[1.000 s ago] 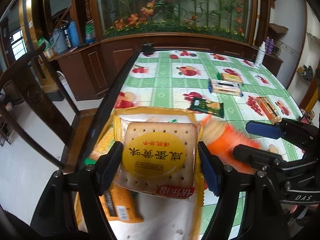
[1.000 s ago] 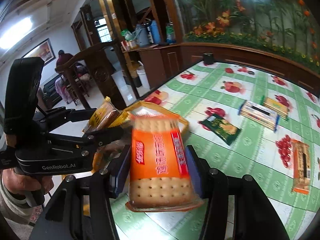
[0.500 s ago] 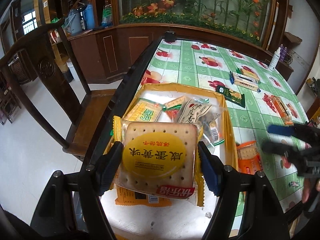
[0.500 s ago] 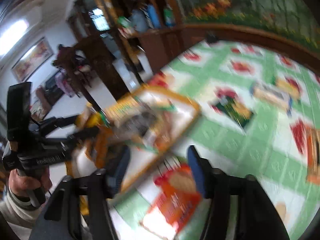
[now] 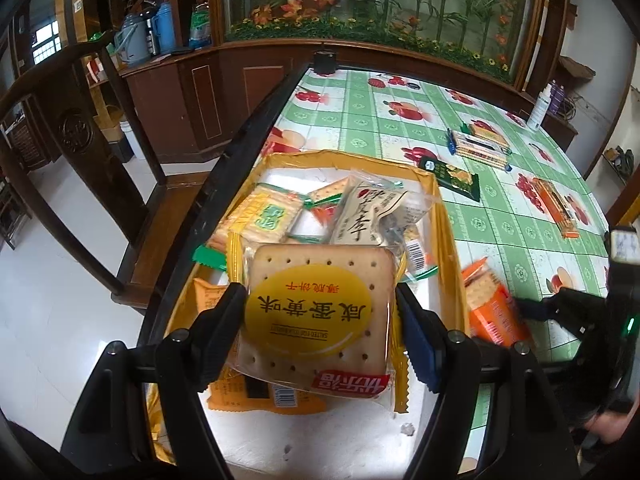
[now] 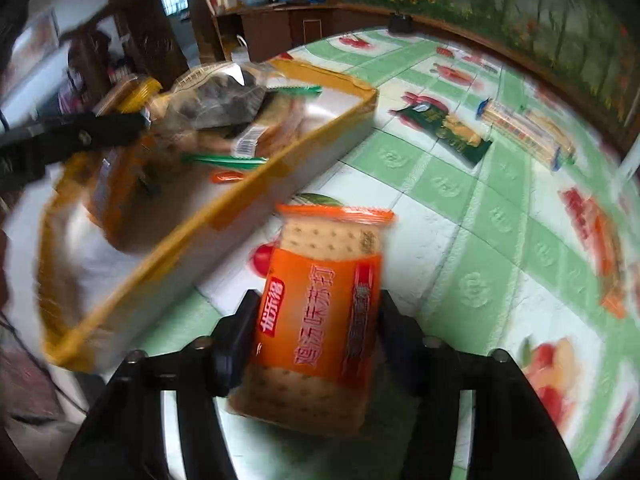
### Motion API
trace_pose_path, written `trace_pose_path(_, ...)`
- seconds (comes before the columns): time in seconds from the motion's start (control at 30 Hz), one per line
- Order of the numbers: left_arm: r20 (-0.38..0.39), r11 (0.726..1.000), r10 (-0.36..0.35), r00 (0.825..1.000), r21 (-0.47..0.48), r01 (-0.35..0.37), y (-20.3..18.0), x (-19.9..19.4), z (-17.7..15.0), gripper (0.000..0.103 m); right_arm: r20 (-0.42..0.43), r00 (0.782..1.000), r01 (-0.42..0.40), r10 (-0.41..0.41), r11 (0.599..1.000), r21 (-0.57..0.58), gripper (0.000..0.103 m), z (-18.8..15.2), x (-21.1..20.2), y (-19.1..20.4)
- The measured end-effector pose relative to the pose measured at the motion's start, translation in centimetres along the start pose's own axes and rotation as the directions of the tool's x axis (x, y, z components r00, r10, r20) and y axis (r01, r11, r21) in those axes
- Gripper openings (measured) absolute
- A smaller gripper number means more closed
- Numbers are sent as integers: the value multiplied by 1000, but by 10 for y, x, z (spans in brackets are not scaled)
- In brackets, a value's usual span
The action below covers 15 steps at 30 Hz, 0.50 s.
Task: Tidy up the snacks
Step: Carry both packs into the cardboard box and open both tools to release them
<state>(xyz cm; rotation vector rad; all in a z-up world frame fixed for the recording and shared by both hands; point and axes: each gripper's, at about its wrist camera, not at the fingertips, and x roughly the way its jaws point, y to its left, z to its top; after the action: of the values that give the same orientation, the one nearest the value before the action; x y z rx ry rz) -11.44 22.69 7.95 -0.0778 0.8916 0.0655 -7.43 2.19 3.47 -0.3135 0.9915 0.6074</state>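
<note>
Snack tray (image 5: 444,216) rim beside orange packet (image 6: 320,312)

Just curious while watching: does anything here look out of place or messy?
Several snacks lie outside the box: a green packet, a long pack and an orange pack scattered on the table. Inside, packets are heaped crookedly.

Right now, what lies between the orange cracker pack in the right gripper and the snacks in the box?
Only the box's yellow side wall stands between the orange cracker pack and the boxed snacks, as the right wrist view shows.
</note>
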Motion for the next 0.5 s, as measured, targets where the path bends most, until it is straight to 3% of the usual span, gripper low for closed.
trace_pose_path(0.17,-13,999,13,1000,-37,-14,14,1,-1,75,13,994,-108,108,990,92,54,-1,-11,-38)
trace_pose_path(0.27,-6,999,22,1000,-35,-22,17,-3,-2,75,60,990,-132,125,983,127,54,2,-24,-50)
trace_pose_path(0.5,-3,999,44,999,-21,-44,19,-8,-6,75,152,963,-238,222,967,95,54,37,-45,-28)
